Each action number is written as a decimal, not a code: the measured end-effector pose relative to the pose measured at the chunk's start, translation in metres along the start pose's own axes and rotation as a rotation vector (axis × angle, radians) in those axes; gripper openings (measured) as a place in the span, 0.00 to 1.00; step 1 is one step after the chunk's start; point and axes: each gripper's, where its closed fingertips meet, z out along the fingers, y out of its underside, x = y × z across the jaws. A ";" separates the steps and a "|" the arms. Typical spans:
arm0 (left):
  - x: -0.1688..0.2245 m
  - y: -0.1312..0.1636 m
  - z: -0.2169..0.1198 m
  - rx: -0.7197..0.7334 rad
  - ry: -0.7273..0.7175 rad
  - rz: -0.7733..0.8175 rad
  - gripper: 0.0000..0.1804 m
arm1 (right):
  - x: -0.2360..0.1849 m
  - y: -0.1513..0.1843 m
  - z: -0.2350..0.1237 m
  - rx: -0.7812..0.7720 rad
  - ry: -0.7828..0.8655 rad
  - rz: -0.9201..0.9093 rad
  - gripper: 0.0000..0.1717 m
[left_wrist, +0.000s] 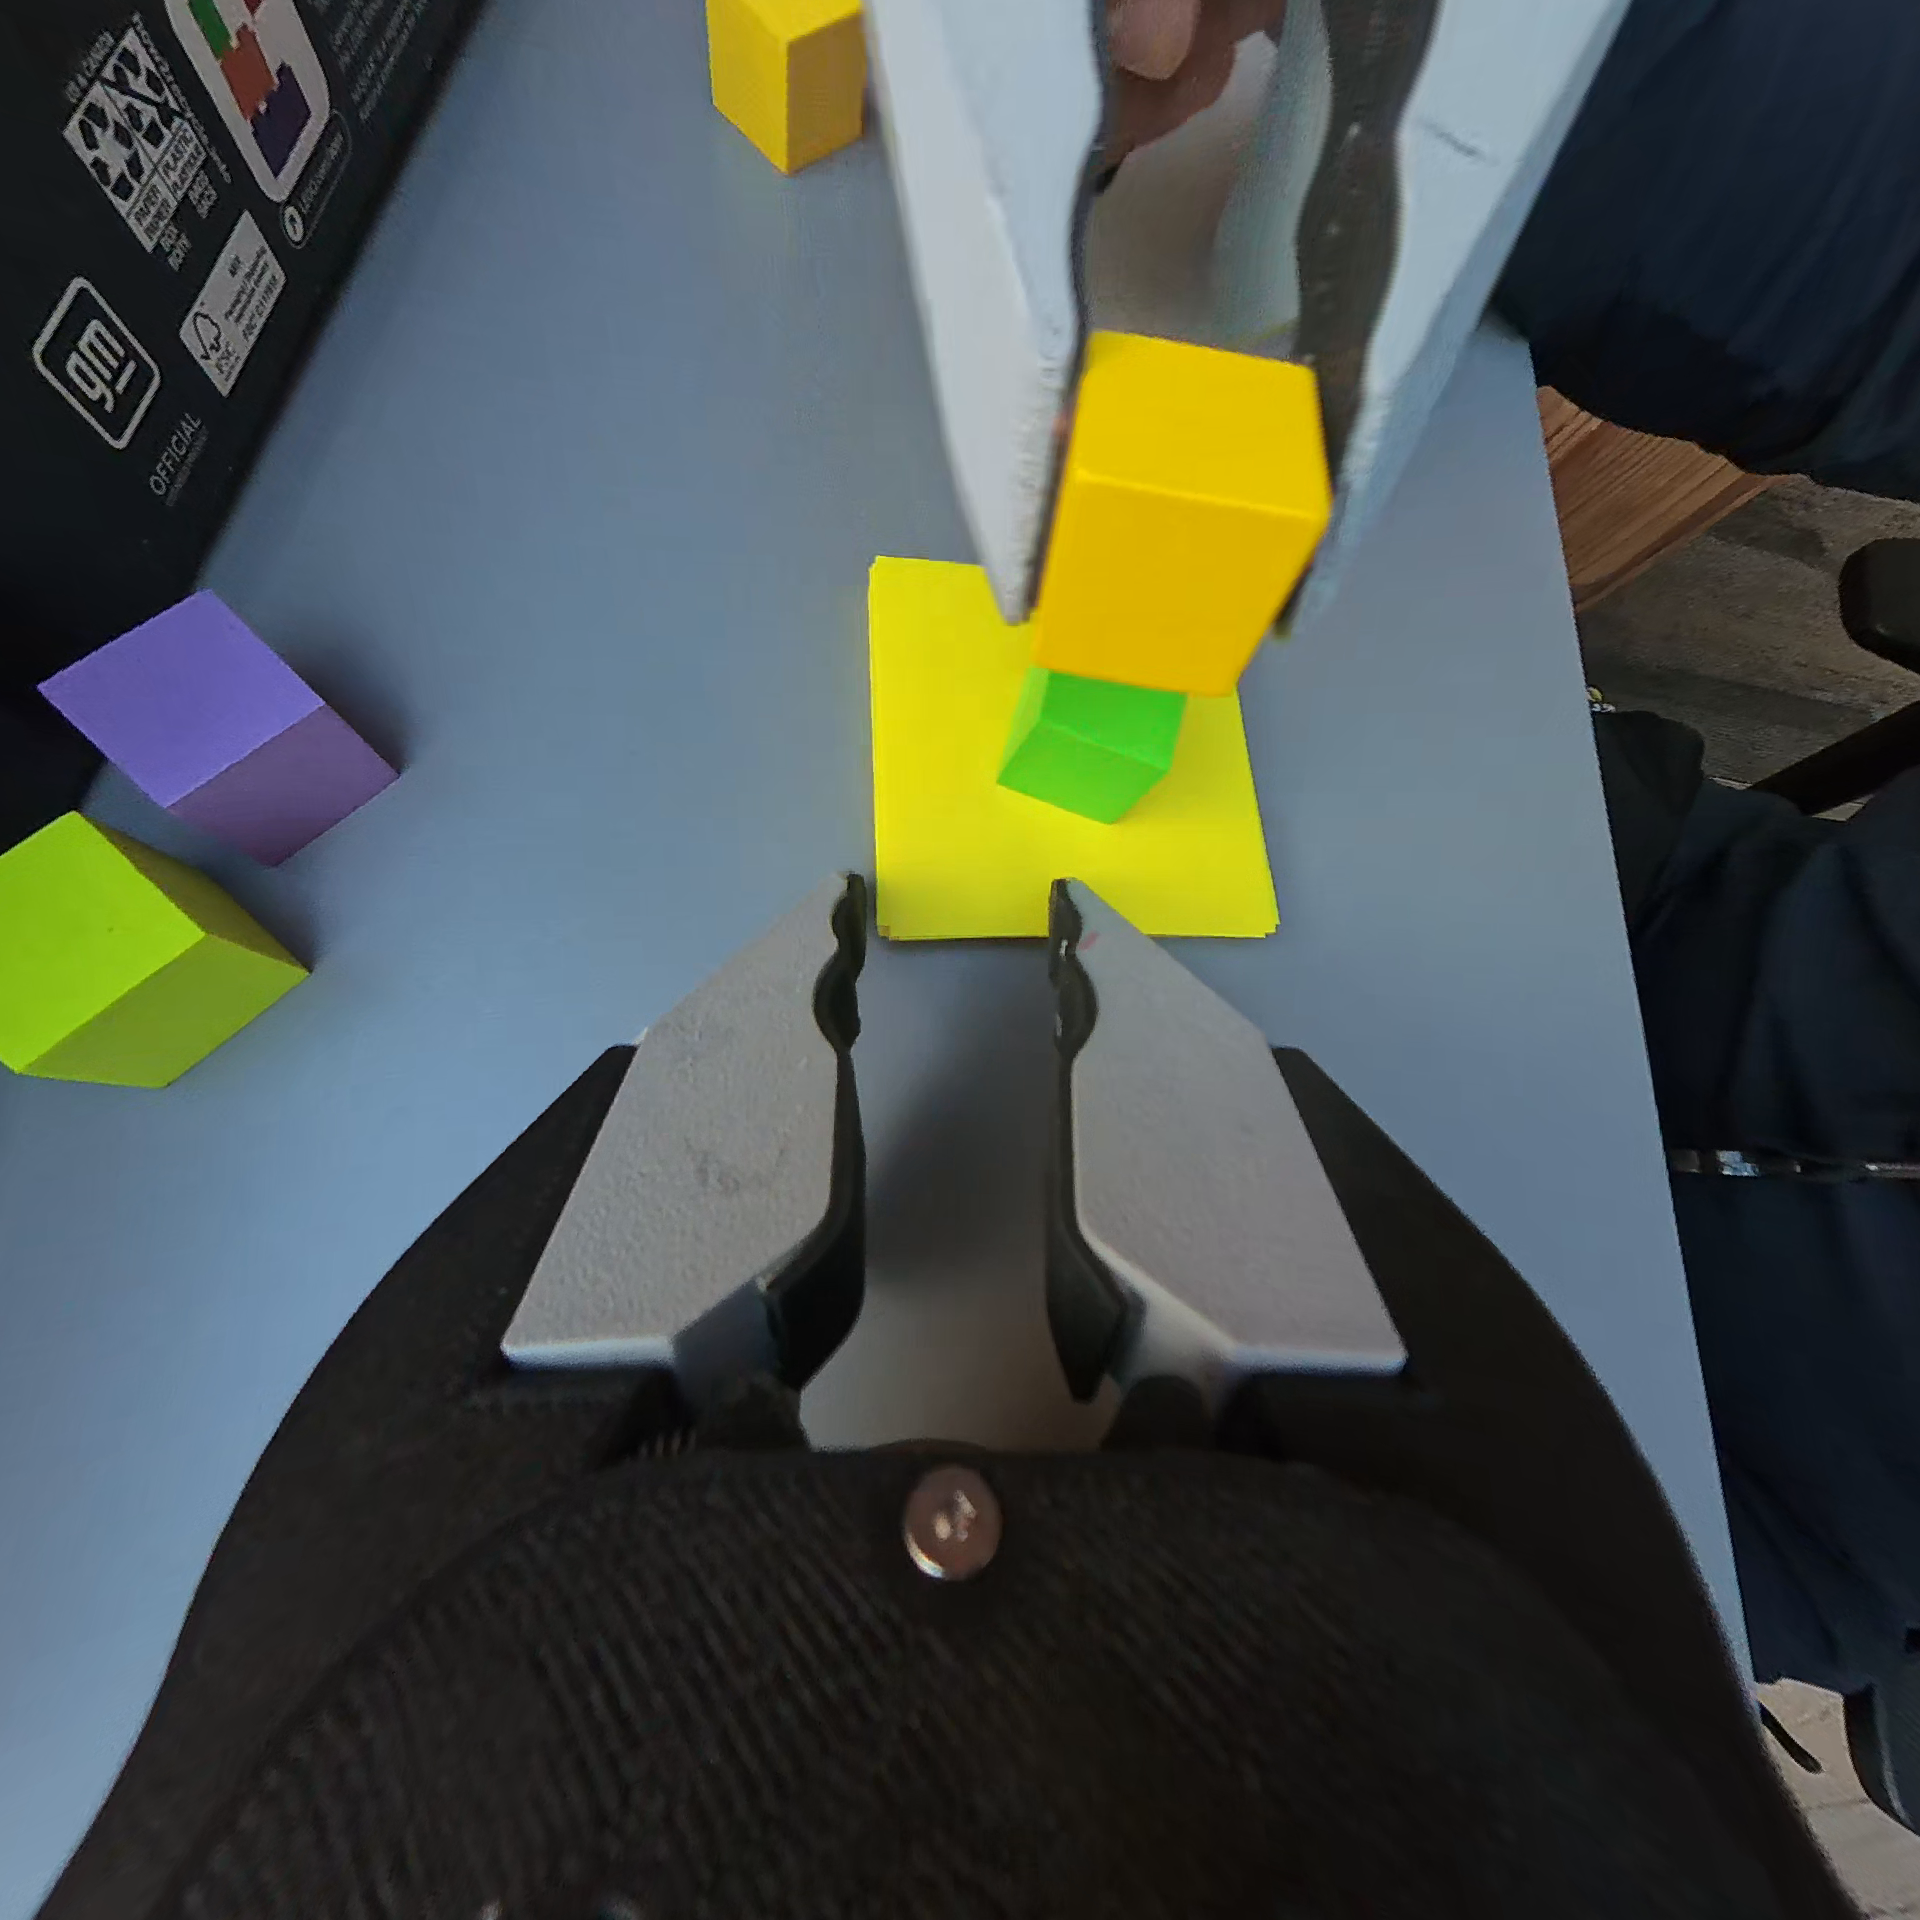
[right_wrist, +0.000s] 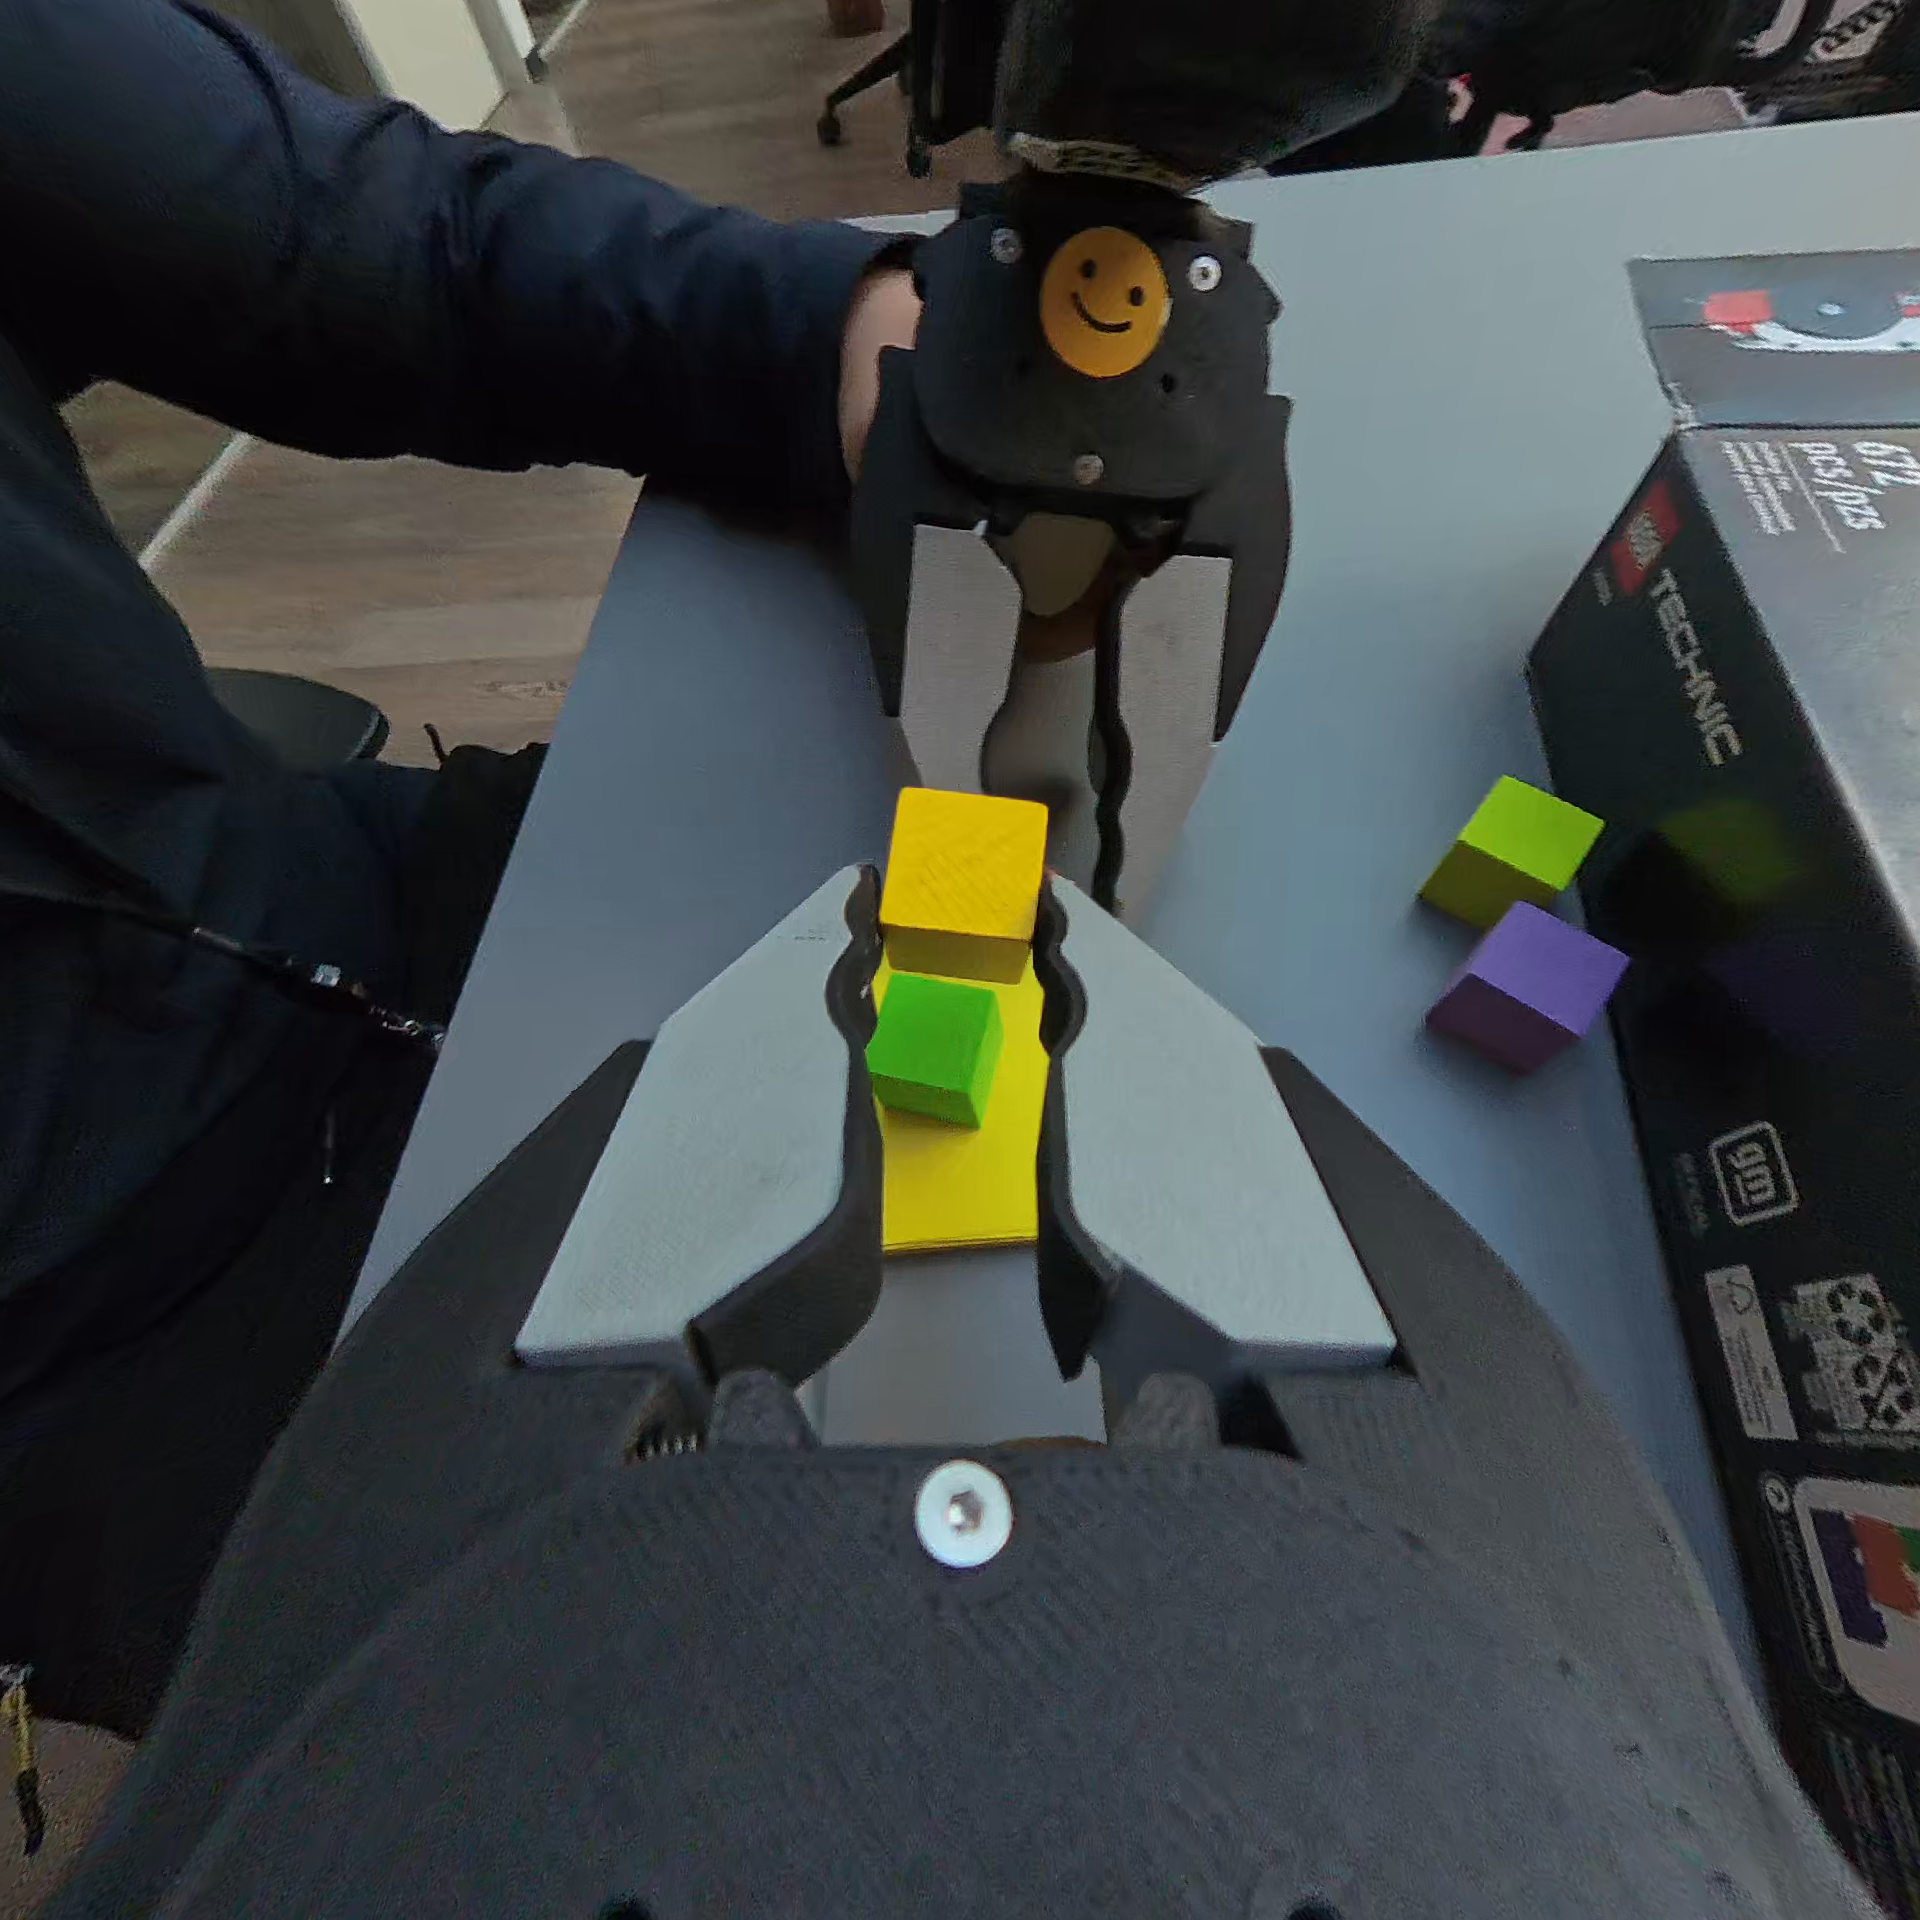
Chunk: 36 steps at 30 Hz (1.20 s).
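Observation:
My right gripper (right_wrist: 956, 888) is shut on a yellow cube (right_wrist: 961, 883), with both pads pressed on its sides. It holds the cube just above a green cube (right_wrist: 935, 1049) that stands on a yellow paper pad (right_wrist: 961, 1184). In the left wrist view the right gripper (left_wrist: 1158, 613) comes down from the top with the yellow cube (left_wrist: 1184, 509) over the green cube (left_wrist: 1091, 743) and the pad (left_wrist: 1070, 862). My left gripper (left_wrist: 956, 904) is open and empty, low over the table at the pad's near edge. It also shows in the right wrist view (right_wrist: 1039, 769), facing me.
A purple cube (left_wrist: 218, 727) and a lime cube (left_wrist: 125, 956) lie to the left, by a black cardboard box (left_wrist: 156, 260). A second yellow cube (left_wrist: 790, 73) stands farther off. The grey-blue table (left_wrist: 623, 520) ends just right of the pad. A person's dark sleeve (right_wrist: 416, 312) reaches in. My hands' fingertips stand some 6 cm from each other.

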 end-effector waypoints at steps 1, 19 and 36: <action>0.000 0.000 0.000 0.000 0.000 0.000 0.18 | -0.006 0.000 0.000 -0.008 -0.021 -0.016 0.15; 0.000 0.000 -0.001 -0.002 0.000 -0.004 0.18 | -0.010 0.033 0.008 -0.178 -0.054 0.025 0.15; -0.102 -0.016 -0.060 0.197 -0.541 -0.161 0.22 | -0.006 -0.020 -0.017 0.124 -0.038 0.016 0.14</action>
